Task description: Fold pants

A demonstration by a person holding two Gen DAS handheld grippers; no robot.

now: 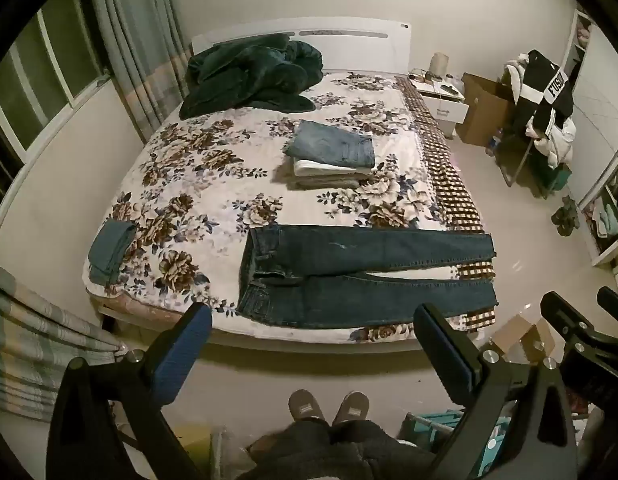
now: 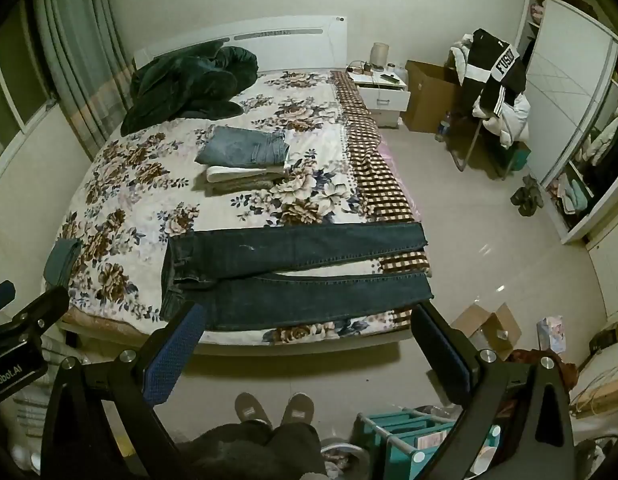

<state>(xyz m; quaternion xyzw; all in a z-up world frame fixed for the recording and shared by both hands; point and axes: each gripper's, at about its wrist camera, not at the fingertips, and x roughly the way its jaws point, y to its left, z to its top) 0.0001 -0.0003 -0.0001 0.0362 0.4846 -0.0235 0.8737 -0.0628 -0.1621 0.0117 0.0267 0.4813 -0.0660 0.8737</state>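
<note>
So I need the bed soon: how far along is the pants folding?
Done: a folded stack sits mid-bed. In hand: nothing; left tongs and right tongs hover open, off the bed. Left: the dark jeans lie flat, legs spread, unfolded.

A bed (image 1: 213, 184) with a floral cover stands against pale walls; curtains (image 1: 141, 40) hang left, wardrobe (image 2: 569, 92) right.
</note>
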